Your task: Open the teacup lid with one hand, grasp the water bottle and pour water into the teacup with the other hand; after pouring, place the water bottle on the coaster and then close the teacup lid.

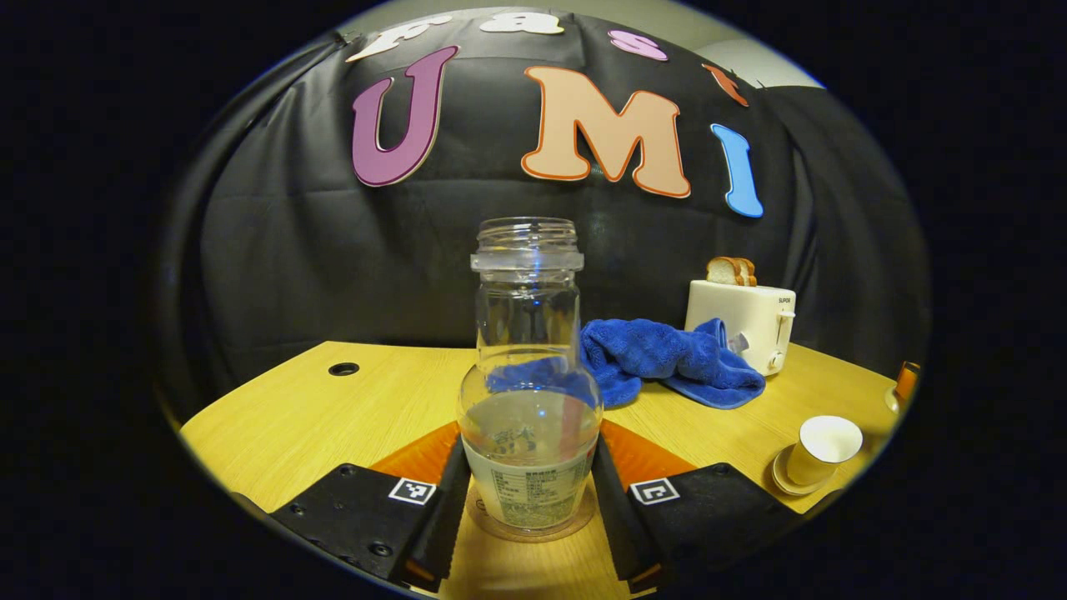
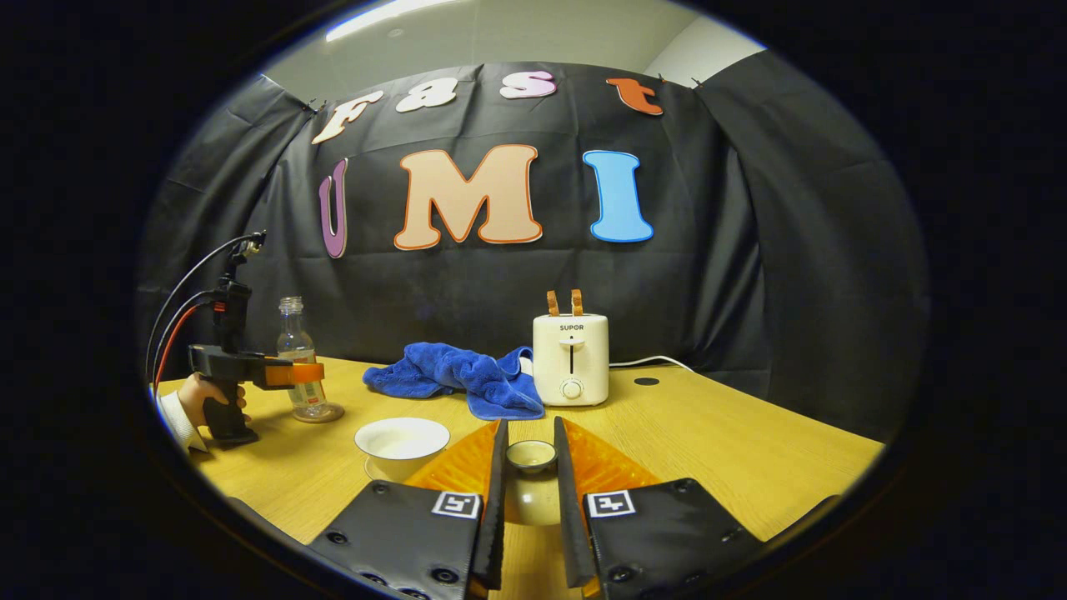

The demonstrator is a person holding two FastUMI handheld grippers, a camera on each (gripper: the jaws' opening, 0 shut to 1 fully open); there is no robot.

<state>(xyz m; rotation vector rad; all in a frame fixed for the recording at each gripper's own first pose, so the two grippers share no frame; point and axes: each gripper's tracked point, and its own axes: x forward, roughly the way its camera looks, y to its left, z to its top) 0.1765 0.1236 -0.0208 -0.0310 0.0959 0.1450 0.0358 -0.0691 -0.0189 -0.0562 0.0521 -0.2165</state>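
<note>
Water half-fills the capless bottle point(image 1: 529, 392); teacup point(image 2: 401, 442) sits lidless.

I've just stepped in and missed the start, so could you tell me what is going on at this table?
A person is working two hand-held grippers at a wooden table. The left gripper brackets an uncapped water bottle standing on a clear coaster. The right gripper holds the teacup lid between its fingers, just right of the open teacup on its saucer. A blue cloth and a toaster sit behind.
</note>
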